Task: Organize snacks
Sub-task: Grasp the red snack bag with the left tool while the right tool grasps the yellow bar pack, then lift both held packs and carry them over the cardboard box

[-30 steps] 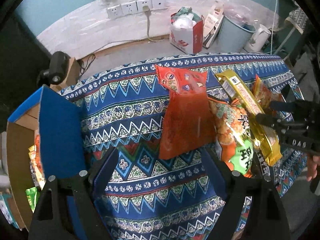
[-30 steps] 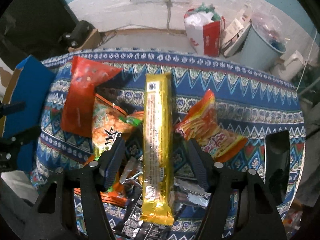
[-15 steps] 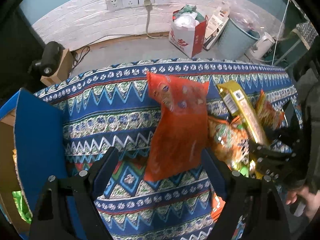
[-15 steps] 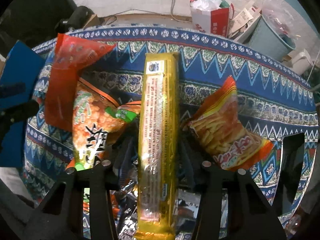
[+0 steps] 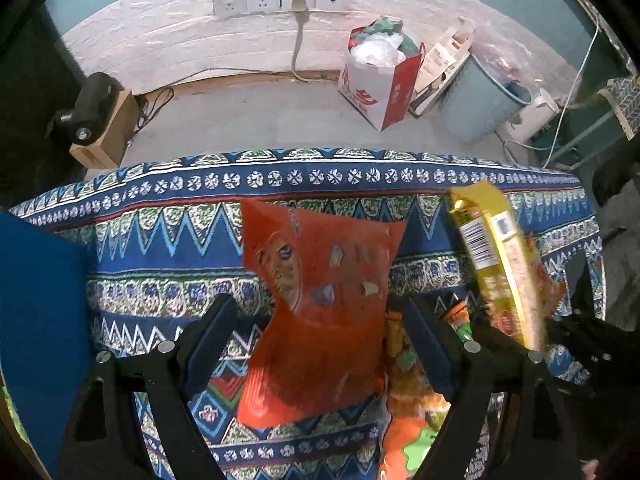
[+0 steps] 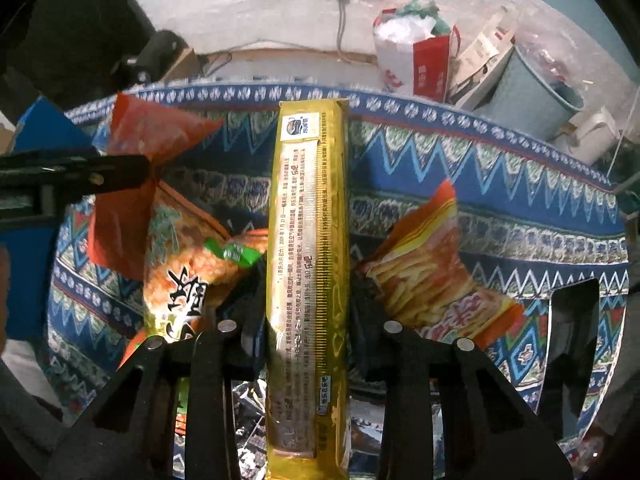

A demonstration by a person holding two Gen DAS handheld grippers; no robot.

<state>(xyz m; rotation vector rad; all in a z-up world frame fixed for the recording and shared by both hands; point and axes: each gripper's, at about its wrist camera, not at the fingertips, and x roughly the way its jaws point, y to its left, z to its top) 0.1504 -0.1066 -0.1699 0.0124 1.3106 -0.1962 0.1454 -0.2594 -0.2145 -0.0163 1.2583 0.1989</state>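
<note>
We see the counter (image 5: 160,240) under its patterned cloth ending at a far edge, with bare floor beyond and open cloth to the left of the snacks. Our right claw (image 6: 306,320) is closing on the long gold biscuit pack (image 6: 308,240), small Chinese print along it, its long axis pointing away toward the wall. Our left claw (image 5: 320,340) stands wide around the red snack bag (image 5: 320,320), gripping nothing.

Black left claw (image 5: 320,334), black right claw (image 6: 306,316), blue pads, silver screws
</note>
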